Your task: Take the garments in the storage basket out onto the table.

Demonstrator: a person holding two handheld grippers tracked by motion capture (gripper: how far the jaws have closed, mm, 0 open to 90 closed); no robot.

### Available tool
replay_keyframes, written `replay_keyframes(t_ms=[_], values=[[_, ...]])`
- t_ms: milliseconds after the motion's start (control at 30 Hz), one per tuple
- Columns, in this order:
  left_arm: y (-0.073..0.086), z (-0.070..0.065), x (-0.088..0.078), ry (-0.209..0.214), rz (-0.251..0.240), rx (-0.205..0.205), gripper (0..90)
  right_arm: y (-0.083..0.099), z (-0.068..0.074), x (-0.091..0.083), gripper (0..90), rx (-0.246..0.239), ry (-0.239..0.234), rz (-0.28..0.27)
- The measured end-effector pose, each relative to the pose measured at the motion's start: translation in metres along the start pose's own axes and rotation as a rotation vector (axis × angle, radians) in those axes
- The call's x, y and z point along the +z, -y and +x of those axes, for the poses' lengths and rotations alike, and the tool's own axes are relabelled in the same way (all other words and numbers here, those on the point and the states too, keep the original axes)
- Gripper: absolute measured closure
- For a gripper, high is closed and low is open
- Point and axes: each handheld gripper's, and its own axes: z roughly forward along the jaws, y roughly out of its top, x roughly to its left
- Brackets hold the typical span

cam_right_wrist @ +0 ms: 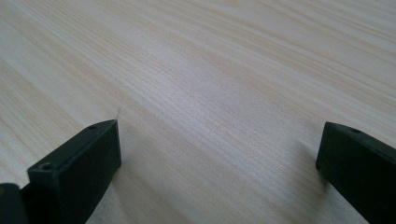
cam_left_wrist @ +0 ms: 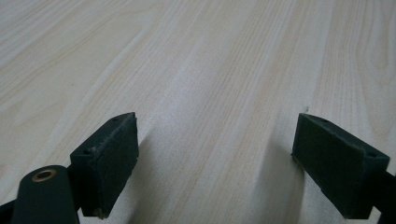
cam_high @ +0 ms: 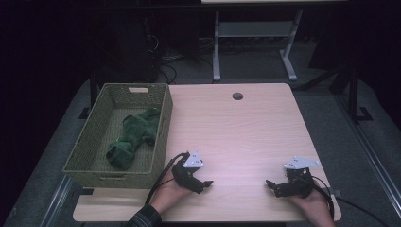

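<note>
Green cloth (cam_high: 132,137), soft and crumpled, lies bunched lengthwise inside the woven olive basket (cam_high: 90,137) at the tabletop's (cam_high: 236,137) left edge, one end near the front wall, the other reaching toward the back.

Both hands sit low at the near edge, facing each other. The left gripper (cam_high: 202,183) points right, jaws wide apart and empty; the right gripper (cam_high: 272,185) points left, jaws likewise spread, gripping nothing.

Dim room, grey floor (cam_high: 326,118), white-legged desk (cam_high: 255,38) behind
</note>
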Motion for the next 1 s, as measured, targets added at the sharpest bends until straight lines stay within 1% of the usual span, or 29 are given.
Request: replay_keyframes(t_ms=[300,533,600,633,767,800,833,900,933,1000], values=[[-0.0001,-0.0004,0.0004,0.003,0.000,0.003,12.8,0.0000,-0.0001,0.0000,0.0,-0.001,0.001,0.001],[0.0002,0.0021,-0.0002,0.002,-0.002,0.003,12.9,0.0000,-0.0002,0.0000,0.0,-0.002,0.001,0.001],[0.0002,0.0027,-0.0005,0.002,-0.007,-0.010,12.9,-0.0001,-0.0001,0.0000,0.0,-0.001,0.001,0.001],[0.0003,0.0028,-0.0005,0.008,-0.016,-0.024,12.9,-0.0001,-0.0002,0.0000,0.0,-0.001,0.001,0.001],[-0.0011,0.0034,-0.0026,0.011,-0.014,-0.015,12.9,-0.0002,-0.0002,0.0001,0.0,-0.001,0.001,0.001],[-0.0016,0.0031,-0.0034,0.009,-0.022,-0.021,12.9,-0.0002,-0.0002,0.0001,0.0,-0.001,0.001,0.001],[-0.0021,0.0041,-0.0053,0.013,-0.039,-0.036,12.9,-0.0003,-0.0002,0.0001,0.0,-0.001,0.000,0.001],[-0.0028,0.0049,-0.0068,0.017,-0.044,-0.041,12.9,-0.0003,-0.0002,0.0001,0.0,-0.001,0.000,0.001],[-0.0032,0.0045,-0.0069,0.018,-0.052,-0.049,12.9,-0.0003,-0.0002,0.0001,0.0,-0.001,0.000,0.001],[-0.0044,0.0046,-0.0084,0.018,-0.045,-0.038,12.9,-0.0003,-0.0002,0.0001,0.0,-0.001,0.000,0.001]])
